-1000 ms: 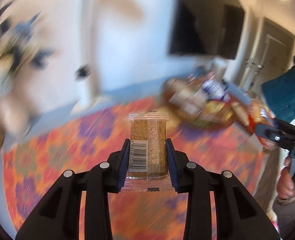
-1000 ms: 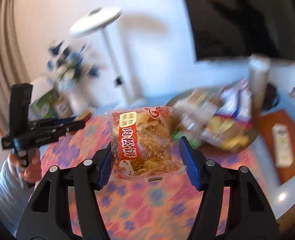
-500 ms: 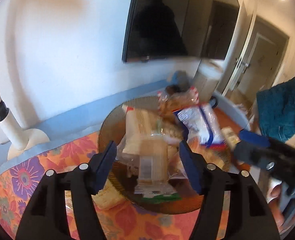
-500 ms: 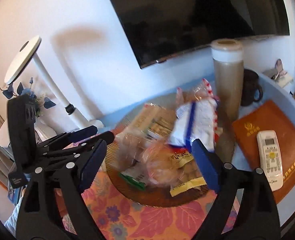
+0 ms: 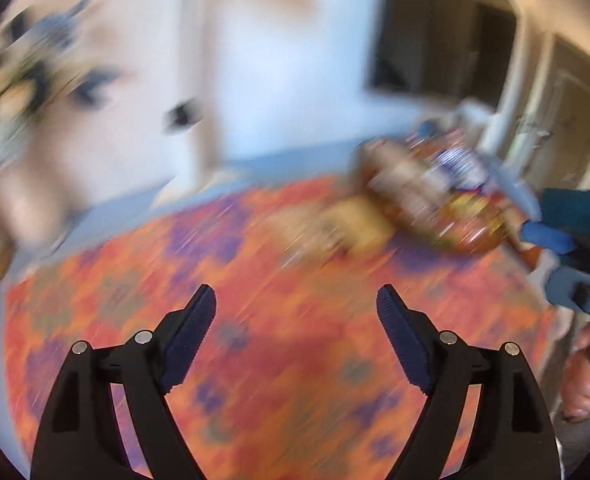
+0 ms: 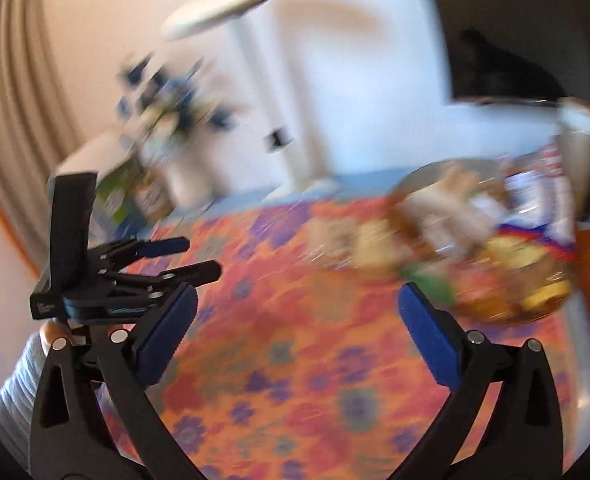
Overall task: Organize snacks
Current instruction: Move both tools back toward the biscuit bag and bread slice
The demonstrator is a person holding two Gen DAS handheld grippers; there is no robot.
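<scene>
Above the floral cloth [image 5: 295, 360], left gripper [image 5: 296, 300] and right gripper [image 6: 297, 300] just opened wide, holding nothing.

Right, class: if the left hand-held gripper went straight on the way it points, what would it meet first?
Probably the flowered tablecloth: the left hand-held gripper, jaws open and empty, tilts down at bare cloth. The picture is blurred, so depth is unsure.

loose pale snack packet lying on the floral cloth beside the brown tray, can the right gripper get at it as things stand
Probably yes: the right gripper is open and empty, the pale snack packet lies ahead on bare orange floral tablecloth, and nothing stands between. Blur hides details.
</scene>
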